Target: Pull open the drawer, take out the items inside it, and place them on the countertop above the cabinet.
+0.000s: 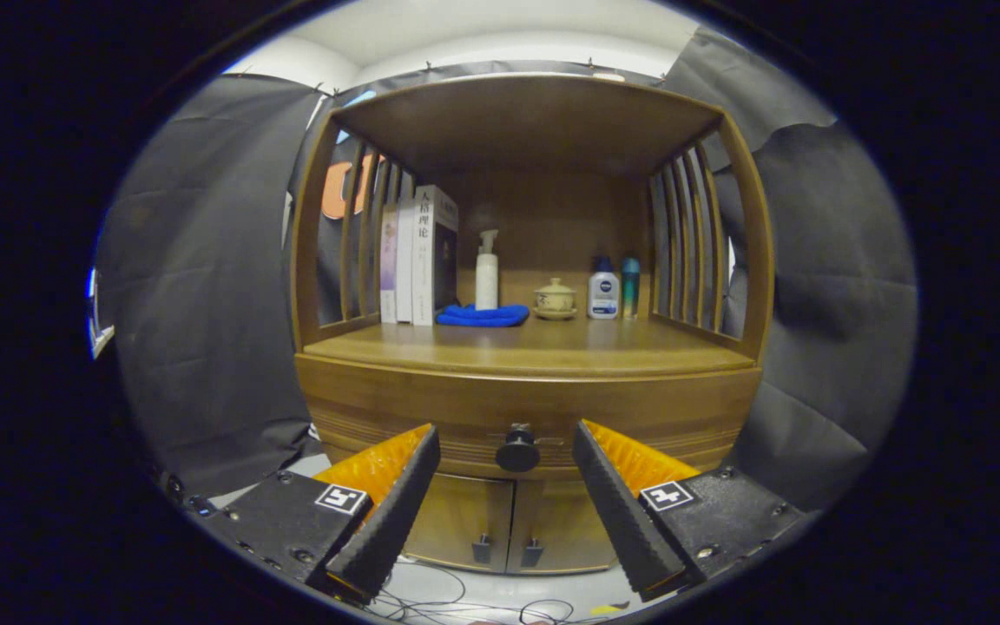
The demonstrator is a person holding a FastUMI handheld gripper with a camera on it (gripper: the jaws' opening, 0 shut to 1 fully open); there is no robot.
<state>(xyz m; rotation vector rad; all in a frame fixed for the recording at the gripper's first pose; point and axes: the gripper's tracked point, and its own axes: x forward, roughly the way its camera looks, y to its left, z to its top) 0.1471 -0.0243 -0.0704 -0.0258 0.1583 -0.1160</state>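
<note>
Drawer knob [517,449] sat dead ahead at 12 o'clock, centred between the wide-open, empty gripper [506,443] fingers, drawer [378,404] not yet pulled.

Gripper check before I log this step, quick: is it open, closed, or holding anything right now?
Gripper: open, holding nothing; its fingers are spread either side of the drawer knob, which sits just ahead, untouched.

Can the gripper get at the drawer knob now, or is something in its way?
Probably yes. The gripper is open, and the round dark knob of the closed drawer sits between the jaws, with nothing in front of it. It seems to lie slightly beyond them.
</note>
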